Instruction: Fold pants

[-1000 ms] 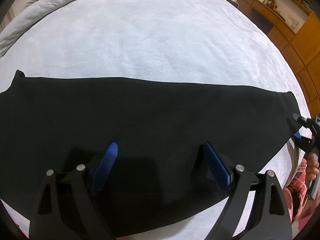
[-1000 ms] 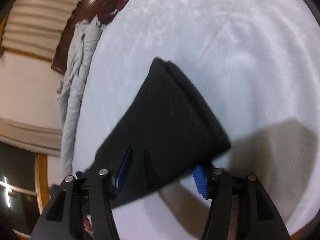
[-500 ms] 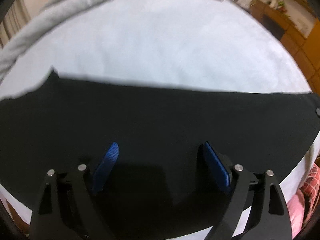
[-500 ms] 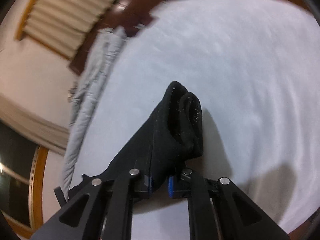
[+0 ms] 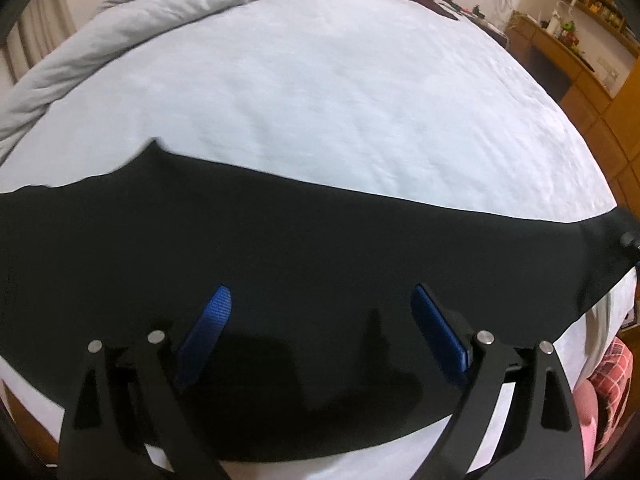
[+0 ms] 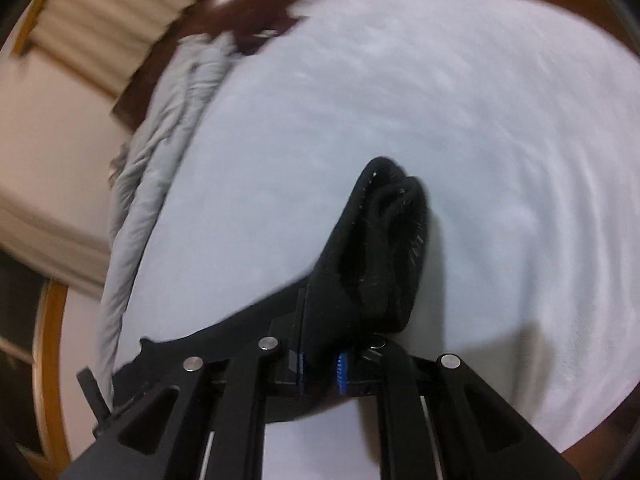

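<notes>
Black pants lie stretched left to right across a pale blue bed. My left gripper is open, its blue pads spread just above the middle of the pants, holding nothing. My right gripper is shut on the right end of the pants, which bunches up between the jaws and lifts off the bed. In the left wrist view that lifted end shows at the far right edge.
A rolled grey duvet lies along the far left side of the bed, also in the right wrist view. Wooden cabinets stand at the right. A person's pink plaid clothing is at the near right.
My right gripper closed on the end of the pants and lifted it; the cloth now bunches between the jaws. The left gripper stayed open over the pants as the view shifted slightly.
</notes>
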A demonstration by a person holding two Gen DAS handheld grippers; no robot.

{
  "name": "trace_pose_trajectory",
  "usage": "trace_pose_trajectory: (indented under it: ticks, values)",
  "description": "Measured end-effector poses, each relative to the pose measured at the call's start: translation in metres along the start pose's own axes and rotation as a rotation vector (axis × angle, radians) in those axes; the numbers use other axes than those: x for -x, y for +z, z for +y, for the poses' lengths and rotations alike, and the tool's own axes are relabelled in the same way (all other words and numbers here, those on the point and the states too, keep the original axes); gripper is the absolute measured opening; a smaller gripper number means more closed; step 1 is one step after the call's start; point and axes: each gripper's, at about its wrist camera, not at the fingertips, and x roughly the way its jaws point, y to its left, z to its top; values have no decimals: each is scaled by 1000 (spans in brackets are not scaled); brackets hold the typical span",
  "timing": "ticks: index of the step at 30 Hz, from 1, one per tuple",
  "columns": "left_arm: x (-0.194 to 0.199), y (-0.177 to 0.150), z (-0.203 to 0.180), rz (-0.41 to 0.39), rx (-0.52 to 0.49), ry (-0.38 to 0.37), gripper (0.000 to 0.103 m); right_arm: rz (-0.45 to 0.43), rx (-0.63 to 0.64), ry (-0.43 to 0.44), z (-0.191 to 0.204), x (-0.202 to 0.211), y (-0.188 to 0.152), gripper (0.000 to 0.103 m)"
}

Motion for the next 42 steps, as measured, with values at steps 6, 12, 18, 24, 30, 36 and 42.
trace_pose_trajectory:
  ticks: [6, 12, 18, 24, 30, 36, 42]
  values:
    - [9, -2, 52, 8, 59, 44, 91, 42, 204, 69, 110, -20, -19, 12]
    - [21, -8, 93, 7, 163, 14, 91, 146, 316, 129, 194, -74, -57, 12]
    - [33, -19, 122, -2, 226, -4, 91, 242, 411, 163, 252, -122, -100, 12]
    - [35, -20, 139, -12, 278, -11, 91, 329, 458, 169, 283, -165, -135, 12]
    - [32, -21, 144, -4, 292, -23, 91, 390, 512, 104, 290, -198, -163, 12]
    - [27, -16, 135, 20, 291, -59, 91, 481, 501, 167, 288, -216, -184, 50]
    - [16, -13, 113, 77, 306, -178, 91, 573, 413, 391, 276, -194, -181, 64]
